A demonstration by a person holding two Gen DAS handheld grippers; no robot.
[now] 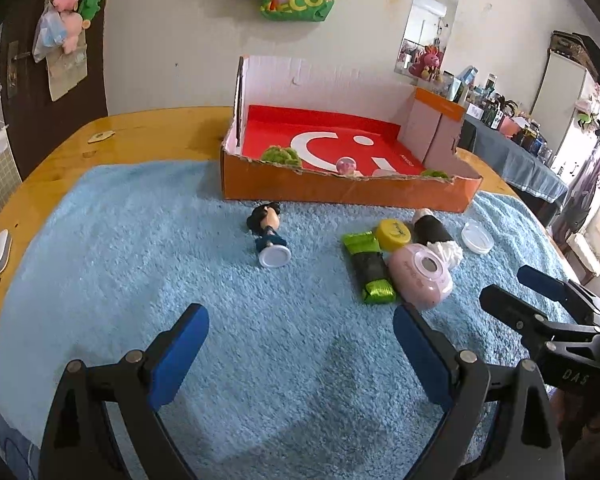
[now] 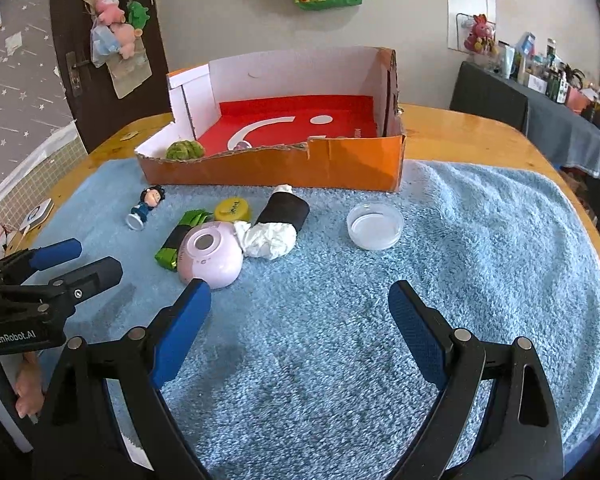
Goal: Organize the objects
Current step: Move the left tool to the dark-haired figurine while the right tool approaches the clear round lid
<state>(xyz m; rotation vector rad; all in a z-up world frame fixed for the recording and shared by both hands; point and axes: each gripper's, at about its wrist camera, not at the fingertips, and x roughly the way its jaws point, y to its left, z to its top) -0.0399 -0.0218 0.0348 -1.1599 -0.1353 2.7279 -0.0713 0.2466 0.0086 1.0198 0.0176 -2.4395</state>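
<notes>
The loose objects lie on the blue towel (image 2: 460, 280) ahead of both pairs of jaws: a pink round gadget (image 2: 212, 254) nearest, just beyond the left tip of the right gripper (image 2: 300, 308), touching a green wrapped bar (image 2: 176, 240), a yellow lid (image 2: 233, 209) and a black roll with white tissue (image 2: 280, 220). A small figurine (image 1: 269, 232) lies on its side straight ahead of the left gripper (image 1: 300, 328), apart from the cluster. A clear dish (image 2: 375, 226) sits alone, ahead and slightly right of the right jaws.

Both pairs of jaws stand wide and hold nothing, hovering above the towel. This looks like the pause before a pick: some items already sit in the orange box (image 2: 276, 170) beyond the cluster, so the next move likely calls for lowering one pair around a single object without dragging its neighbours.

The left wrist view shows a second green clump (image 1: 434, 174) at the box's right end; the right wrist view hides it but shows the hand (image 2: 28, 388) gripping the left tool.
</notes>
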